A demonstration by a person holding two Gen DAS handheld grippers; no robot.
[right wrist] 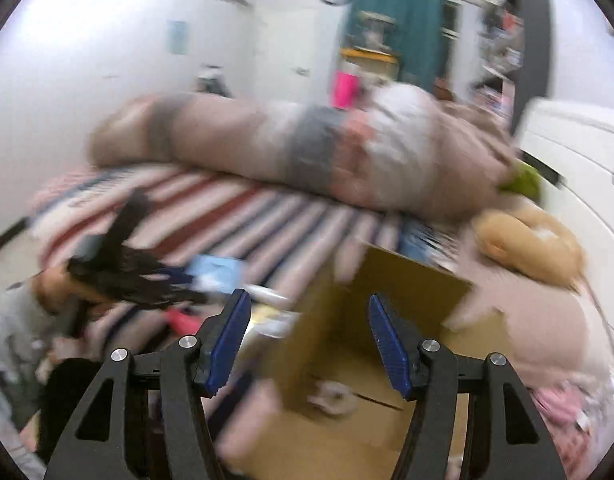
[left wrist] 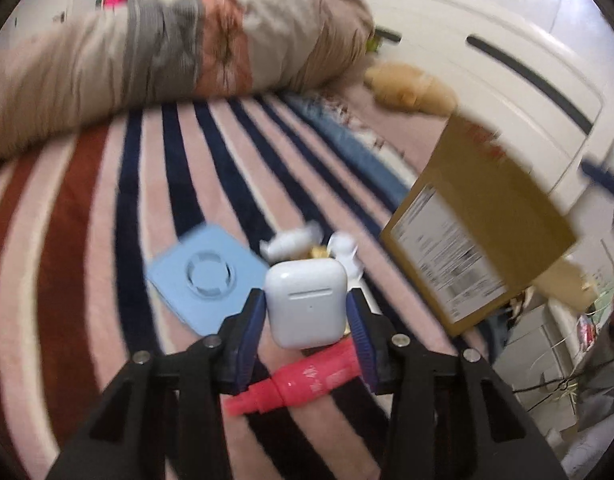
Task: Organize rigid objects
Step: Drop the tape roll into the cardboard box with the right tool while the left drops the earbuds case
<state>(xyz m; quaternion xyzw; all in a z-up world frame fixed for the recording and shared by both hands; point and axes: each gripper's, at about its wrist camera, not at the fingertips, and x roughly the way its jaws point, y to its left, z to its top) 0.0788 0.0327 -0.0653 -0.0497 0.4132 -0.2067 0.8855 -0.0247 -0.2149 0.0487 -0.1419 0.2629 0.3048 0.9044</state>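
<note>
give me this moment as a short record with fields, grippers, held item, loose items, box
surface: striped blanket
left gripper: fingers on either side of the white earbud case, contact unclear
right gripper: open, holding nothing, above the cardboard box
loose items: blue square pad, pink marker, small white pieces
box: open top, one small pale item inside, blurred
image quality: right wrist view motion-blurred

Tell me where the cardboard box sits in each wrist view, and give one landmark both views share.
Left wrist: the cardboard box is at the right, its labelled side facing the camera, beyond the left gripper, which is shut on the white earbud case.
Right wrist: the box fills the lower centre, open, just beyond the open right gripper.
Shared landmark: the striped blanket.
</note>
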